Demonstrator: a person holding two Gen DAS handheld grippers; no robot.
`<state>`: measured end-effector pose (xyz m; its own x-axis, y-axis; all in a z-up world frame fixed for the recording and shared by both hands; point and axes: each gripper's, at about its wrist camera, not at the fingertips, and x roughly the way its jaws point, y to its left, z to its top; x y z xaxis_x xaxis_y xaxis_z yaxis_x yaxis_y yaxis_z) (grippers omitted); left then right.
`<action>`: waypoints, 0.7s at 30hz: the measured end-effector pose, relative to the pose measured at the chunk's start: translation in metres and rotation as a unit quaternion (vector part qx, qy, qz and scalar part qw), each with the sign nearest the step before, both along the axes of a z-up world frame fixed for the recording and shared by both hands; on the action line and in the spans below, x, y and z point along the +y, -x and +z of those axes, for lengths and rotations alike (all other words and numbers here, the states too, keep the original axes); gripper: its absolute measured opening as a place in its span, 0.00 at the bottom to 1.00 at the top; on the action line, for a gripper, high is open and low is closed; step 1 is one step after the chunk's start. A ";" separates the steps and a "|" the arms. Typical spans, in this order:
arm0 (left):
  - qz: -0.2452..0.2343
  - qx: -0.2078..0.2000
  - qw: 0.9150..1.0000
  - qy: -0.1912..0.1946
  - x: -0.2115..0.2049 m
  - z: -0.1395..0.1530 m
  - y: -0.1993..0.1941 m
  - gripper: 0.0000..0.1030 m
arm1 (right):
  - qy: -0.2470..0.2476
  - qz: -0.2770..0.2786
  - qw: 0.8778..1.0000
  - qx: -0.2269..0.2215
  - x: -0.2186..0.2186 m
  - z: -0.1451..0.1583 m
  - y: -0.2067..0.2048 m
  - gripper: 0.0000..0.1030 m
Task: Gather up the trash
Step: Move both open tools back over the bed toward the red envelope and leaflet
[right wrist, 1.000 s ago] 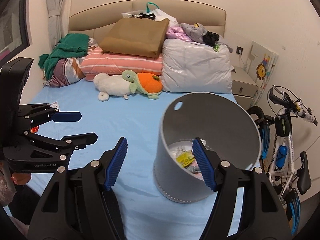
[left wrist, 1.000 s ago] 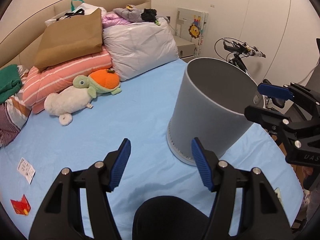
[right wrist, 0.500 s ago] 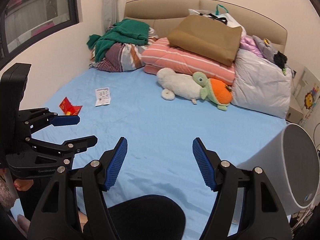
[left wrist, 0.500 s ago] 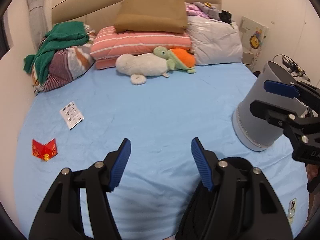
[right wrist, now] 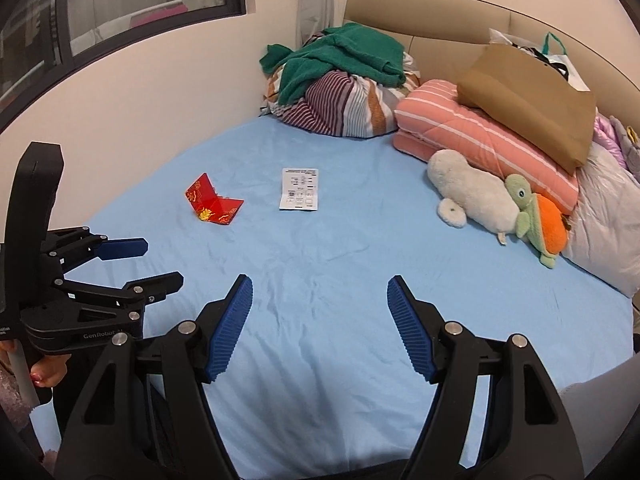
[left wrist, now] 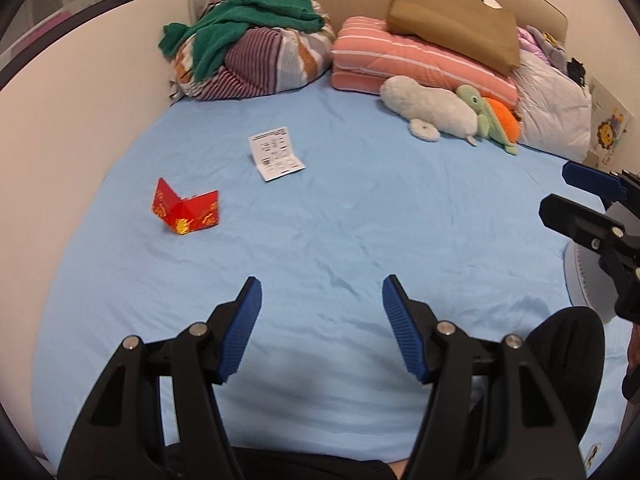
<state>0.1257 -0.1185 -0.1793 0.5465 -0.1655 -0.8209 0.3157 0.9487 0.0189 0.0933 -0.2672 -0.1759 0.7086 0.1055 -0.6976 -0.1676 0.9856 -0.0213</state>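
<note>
Trash lies on the blue bedsheet (left wrist: 360, 220): a folded red envelope (left wrist: 186, 210) near the wall side and a white printed slip (left wrist: 276, 153) just beyond it, apart from each other. Left gripper (left wrist: 322, 308) and right gripper (right wrist: 320, 306) both hover over the sheet with jaws spread wide, holding nothing. A grey bin (left wrist: 580, 268) sits at the bed's right edge.

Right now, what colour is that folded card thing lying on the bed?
The folded card is red with gold patterns, clearest in the left wrist view.
</note>
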 end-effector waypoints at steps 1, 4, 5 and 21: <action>0.012 -0.002 1.000 -0.003 0.009 -0.002 -0.004 0.62 | 0.001 0.005 1.000 0.001 0.006 -0.005 -0.008 0.68; 0.043 0.002 0.999 -0.003 0.034 -0.008 -0.018 0.62 | 0.008 0.014 1.000 0.006 0.021 -0.017 -0.031 0.71; 0.056 0.005 0.998 -0.001 0.045 -0.011 -0.024 0.62 | 0.008 0.017 1.000 0.008 0.025 -0.021 -0.039 0.72; 0.174 0.050 0.983 -0.003 0.141 -0.080 -0.115 0.68 | 0.010 0.036 0.998 0.045 0.075 -0.099 -0.172 0.76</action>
<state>0.2409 0.0229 -0.2588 0.4853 0.0223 -0.8741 -0.0270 0.9996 0.0104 0.2650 -0.1918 -0.2746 0.6340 0.1401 -0.7605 -0.2408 0.9703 -0.0221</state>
